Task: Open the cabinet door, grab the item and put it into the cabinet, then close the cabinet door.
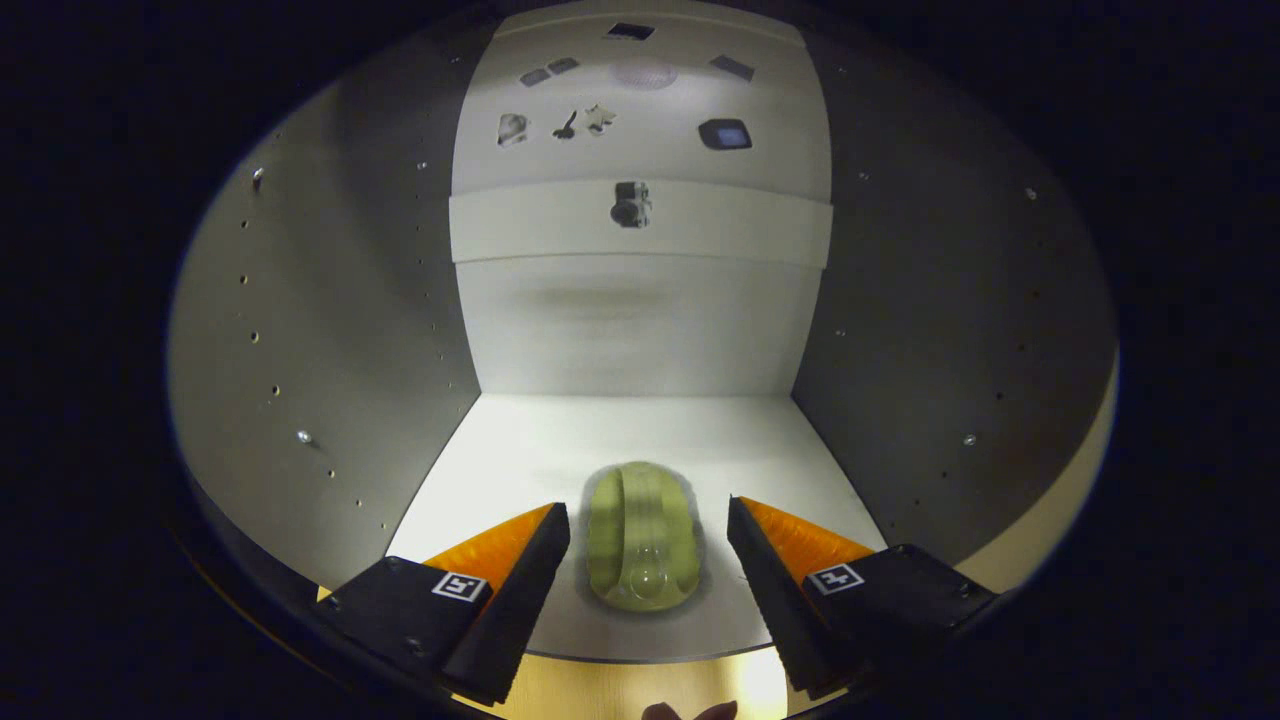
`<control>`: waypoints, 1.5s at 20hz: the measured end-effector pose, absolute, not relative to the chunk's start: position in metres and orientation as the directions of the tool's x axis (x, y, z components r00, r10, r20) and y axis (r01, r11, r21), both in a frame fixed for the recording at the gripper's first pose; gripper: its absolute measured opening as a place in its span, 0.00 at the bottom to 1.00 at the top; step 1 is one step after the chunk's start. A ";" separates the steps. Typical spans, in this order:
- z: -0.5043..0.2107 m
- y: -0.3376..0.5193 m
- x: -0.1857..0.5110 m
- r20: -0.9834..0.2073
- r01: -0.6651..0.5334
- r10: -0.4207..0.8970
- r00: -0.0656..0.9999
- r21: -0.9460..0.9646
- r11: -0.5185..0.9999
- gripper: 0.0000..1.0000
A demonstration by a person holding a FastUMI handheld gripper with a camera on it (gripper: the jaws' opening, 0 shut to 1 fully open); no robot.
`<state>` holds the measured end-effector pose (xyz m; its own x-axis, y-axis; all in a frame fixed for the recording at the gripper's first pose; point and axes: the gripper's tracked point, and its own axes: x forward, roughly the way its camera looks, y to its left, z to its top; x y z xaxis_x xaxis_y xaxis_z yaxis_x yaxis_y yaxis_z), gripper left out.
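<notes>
Item [642, 548] lies on cabinet [320, 350] floor between parted claw [648, 535] fingers.

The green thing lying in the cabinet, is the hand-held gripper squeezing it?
No. The green item lies on the cabinet floor between the spread fingers of the hand-held gripper, with a gap on each side.

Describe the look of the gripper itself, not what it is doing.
The gripper has two wedge-shaped fingers that taper forward. Each widens at the back into a blocky mount carrying a small square black-and-white marker. No cables or sleeve can be seen.
</notes>
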<state>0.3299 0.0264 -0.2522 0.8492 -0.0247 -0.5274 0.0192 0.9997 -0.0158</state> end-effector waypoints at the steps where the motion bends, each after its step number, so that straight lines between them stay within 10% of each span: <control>1: -0.246 0.027 0.327 -0.520 0.021 -0.022 0.854 -0.008 1.000 1.00; 30: 0.010 -0.027 -0.013 -0.032 0.012 -0.011 0.999 0.018 1.000 0.98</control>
<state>-0.0131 -0.0272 0.0101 0.9994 -0.0115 -0.0324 0.0120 0.9998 0.0177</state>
